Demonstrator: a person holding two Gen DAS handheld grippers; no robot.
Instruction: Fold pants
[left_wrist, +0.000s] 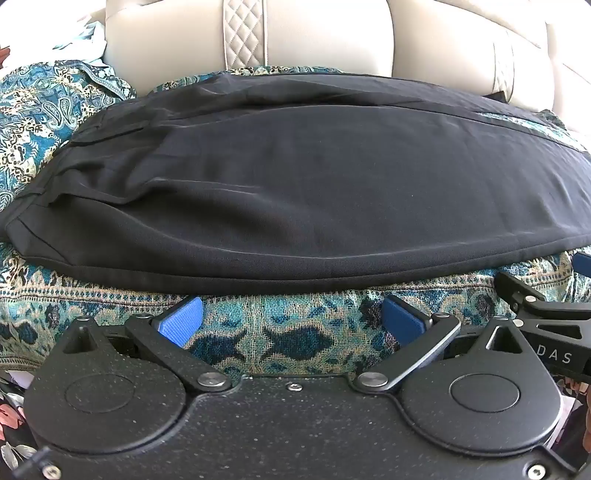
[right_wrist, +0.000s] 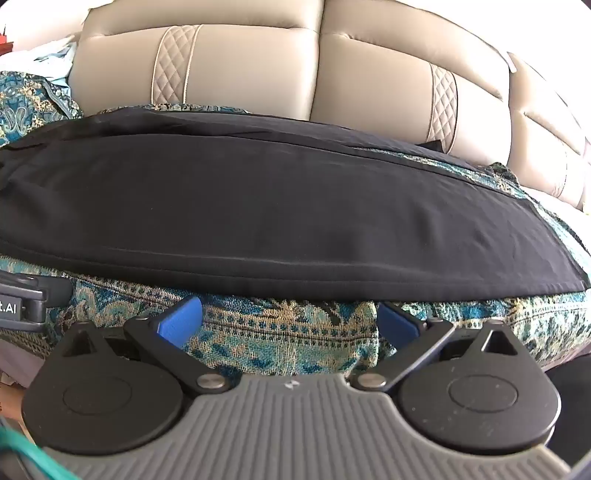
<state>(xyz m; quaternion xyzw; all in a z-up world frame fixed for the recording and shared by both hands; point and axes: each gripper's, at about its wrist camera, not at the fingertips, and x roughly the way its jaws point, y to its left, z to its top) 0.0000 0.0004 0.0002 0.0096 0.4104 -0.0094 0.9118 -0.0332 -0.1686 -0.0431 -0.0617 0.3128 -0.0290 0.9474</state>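
Note:
Black pants (left_wrist: 295, 184) lie flat along a sofa seat, legs stacked, waistband to the left in the left wrist view. The same pants (right_wrist: 258, 206) fill the right wrist view, with the leg hems at the right. My left gripper (left_wrist: 291, 317) is open and empty, just short of the pants' near edge. My right gripper (right_wrist: 290, 317) is open and empty too, just short of the same edge, further right. The right gripper's body shows at the right edge of the left wrist view (left_wrist: 543, 306).
A teal paisley throw (left_wrist: 273, 328) covers the seat under the pants. The beige leather sofa back (right_wrist: 258, 66) rises behind. Light blue cloth (left_wrist: 81, 40) lies at the far left. Floral fabric (left_wrist: 11, 417) shows at the lower left.

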